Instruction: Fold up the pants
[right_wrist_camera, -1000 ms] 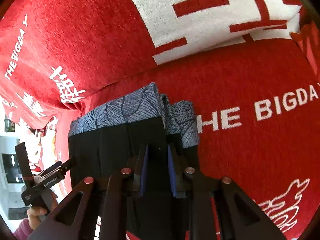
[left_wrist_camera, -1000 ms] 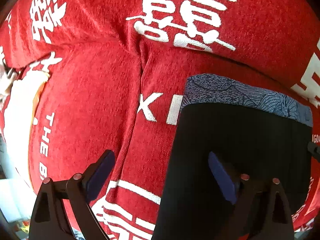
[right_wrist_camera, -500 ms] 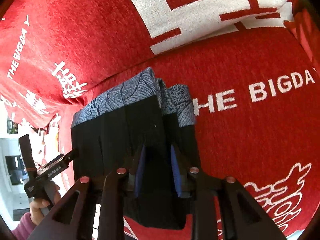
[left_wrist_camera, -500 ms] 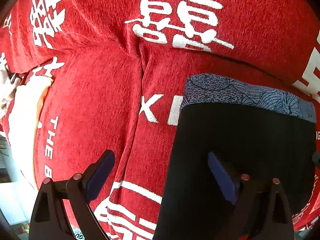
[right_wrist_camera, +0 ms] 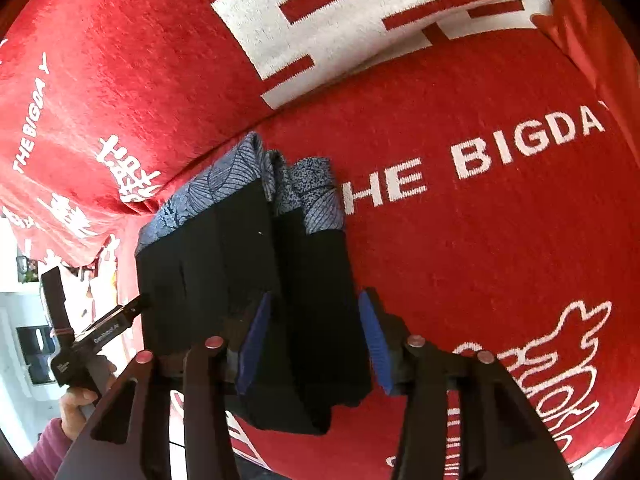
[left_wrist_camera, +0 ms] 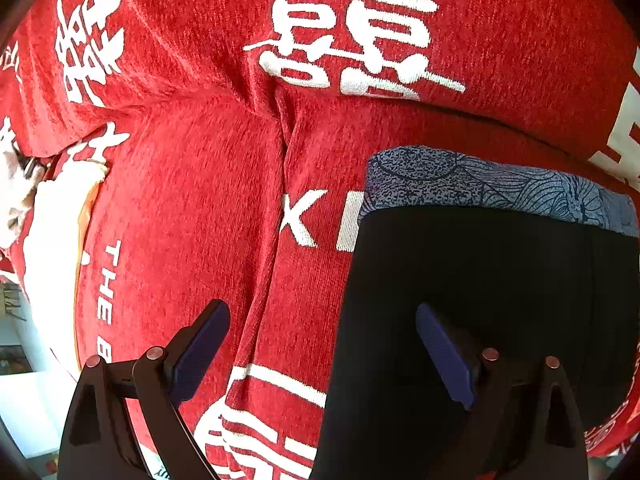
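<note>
On red sofa cover point(right_wrist_camera: 480, 240): pants point(right_wrist_camera: 248, 280) lie folded | right claw point(right_wrist_camera: 316, 344) opening, fabric between pads, apparently released | left claw point(left_wrist_camera: 320, 356) apart, empty | soft, limp, light; grip folded edge.

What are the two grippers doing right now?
Left gripper: open, holding nothing, one jaw over the black pants.
Right gripper: jaws opening, folded pants between them, pads off the cloth.
</note>
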The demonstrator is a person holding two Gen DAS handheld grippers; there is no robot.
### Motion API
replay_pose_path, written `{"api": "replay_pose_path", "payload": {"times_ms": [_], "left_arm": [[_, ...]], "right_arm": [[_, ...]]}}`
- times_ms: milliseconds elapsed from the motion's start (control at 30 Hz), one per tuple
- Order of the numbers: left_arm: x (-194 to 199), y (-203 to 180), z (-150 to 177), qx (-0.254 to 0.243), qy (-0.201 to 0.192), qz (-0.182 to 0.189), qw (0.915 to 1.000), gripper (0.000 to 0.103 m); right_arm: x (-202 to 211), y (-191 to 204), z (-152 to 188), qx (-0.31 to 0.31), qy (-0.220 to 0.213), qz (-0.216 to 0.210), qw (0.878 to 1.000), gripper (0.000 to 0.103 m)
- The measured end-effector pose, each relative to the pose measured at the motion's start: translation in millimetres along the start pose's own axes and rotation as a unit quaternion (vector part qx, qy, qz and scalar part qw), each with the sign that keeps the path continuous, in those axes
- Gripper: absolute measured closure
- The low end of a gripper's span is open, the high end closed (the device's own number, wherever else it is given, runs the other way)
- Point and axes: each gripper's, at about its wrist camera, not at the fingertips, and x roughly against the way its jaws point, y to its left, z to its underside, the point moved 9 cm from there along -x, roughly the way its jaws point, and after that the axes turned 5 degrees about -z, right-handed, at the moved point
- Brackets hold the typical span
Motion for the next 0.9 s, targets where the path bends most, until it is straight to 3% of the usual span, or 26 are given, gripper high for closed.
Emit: {"api": "replay_pose_path", "payload": {"times_ms": [167,233,400,500,633,800,900], "left_arm": [[-1,-1,-1,-0.016,0.0,0.006,0.9998,0.008],[-3,-1,-2,-0.024,0.004,0.019,0.9995,0.008],[-10,5,-4,-0.018,0.033,0.088,0.9954,0.008],[-9,8,-4,-0.003,0.048,0.144,0.9884,0.008],[-16,-3,4,0.011,0.094,0.229,0.9688,0.008],[-21,-40,6,-0.077,0.097,0.264,0.9565,0.008],[-22,-57,0,-0.108,0.087,0.279,0.9504,0.007]], "right_arm": [[0,-3,2,0.001,0.006,-0.015,1.0,0.033],[-3,-4,4,-0.003,0.012,-0.021,1.0,0.032],[-10,-4,10,0.003,0.026,-0.05,0.998,0.029],[-18,-5,7,0.003,0.036,-0.074,0.997,0.029],[-34,-10,3,-0.008,0.065,-0.099,0.993,0.027],[-35,-13,-2,0.007,0.071,-0.122,0.99,0.024],[-42,-7,0,0.015,0.085,-0.159,0.984,0.024]]}}
